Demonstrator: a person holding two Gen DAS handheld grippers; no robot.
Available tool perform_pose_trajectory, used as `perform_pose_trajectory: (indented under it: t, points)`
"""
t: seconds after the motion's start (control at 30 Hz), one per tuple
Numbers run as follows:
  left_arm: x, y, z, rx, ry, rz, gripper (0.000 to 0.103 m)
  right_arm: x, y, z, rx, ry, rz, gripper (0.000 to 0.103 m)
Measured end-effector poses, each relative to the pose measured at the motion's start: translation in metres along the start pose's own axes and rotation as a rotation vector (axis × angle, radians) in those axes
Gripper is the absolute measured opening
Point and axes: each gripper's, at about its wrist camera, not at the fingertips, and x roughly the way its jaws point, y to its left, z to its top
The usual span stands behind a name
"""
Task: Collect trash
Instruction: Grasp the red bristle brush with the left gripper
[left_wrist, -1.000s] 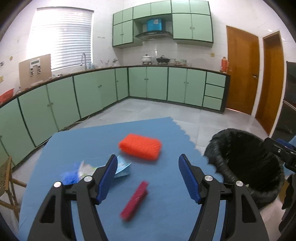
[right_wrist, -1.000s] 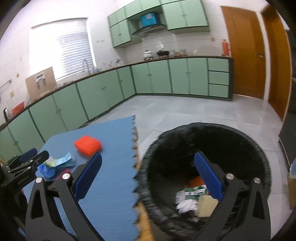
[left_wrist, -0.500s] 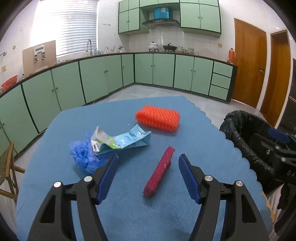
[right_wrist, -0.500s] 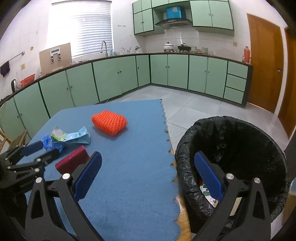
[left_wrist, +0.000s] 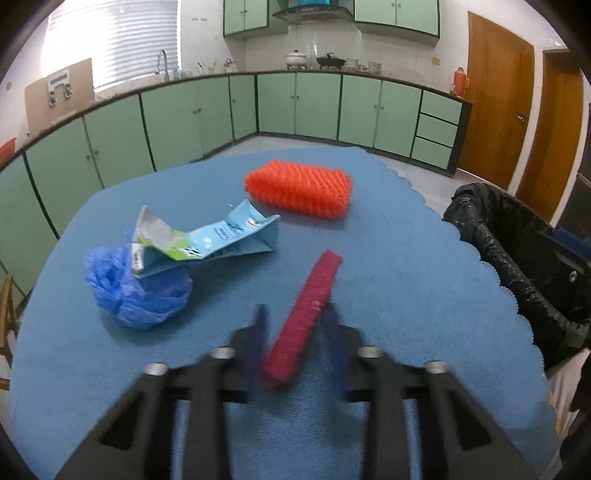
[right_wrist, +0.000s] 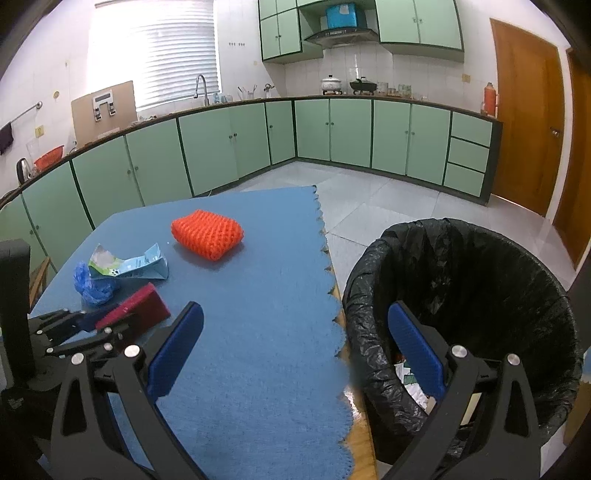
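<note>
Left tongs (left_wrist: 295, 332) closing, blurred, red flat sponge (left_wrist: 304, 319) between fingers; contact unclear. Right tongs (right_wrist: 293, 341) wide open, empty, straddling tabletop (right_wrist: 258, 332) edge and black-lined bin (right_wrist: 480, 295). Past sponge on blue tabletop: crumpled blue bag (left_wrist: 136, 291), flattened carton (left_wrist: 207, 240), orange mesh pad (left_wrist: 299, 188).

Left gripper (left_wrist: 295, 328), jaws closing around red block (left_wrist: 303, 325) on blue mat (left_wrist: 406, 266).

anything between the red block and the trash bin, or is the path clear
Nothing visible blocks it. The red block sits between the closing jaws of the left hand-held gripper, and only bare blue mat lies between it and the black-lined trash bin beside the table.
</note>
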Motion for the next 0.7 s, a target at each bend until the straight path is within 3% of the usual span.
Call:
perform_pose_trajectory:
  t: [0.03,0.07,0.4,0.7]
  points:
    - [0.000,0.000,0.000,-0.004,-0.005,0.003,0.023,0.000,0.000,0.000,-0.001,0.001,0.001,0.097]
    - [-0.001,0.001,0.001,-0.007,-0.009,0.002,0.013,0.001,0.001,0.000,-0.003,0.001,0.002,0.097]
    - [-0.045,0.021,0.017,-0.058,-0.122,0.037,0.013,0.005,0.024,0.014,-0.044,-0.011,0.044,0.097]
    - [-0.078,0.063,0.023,-0.088,-0.176,0.153,0.013,0.019,0.079,0.035,-0.088,-0.035,0.143,0.097]
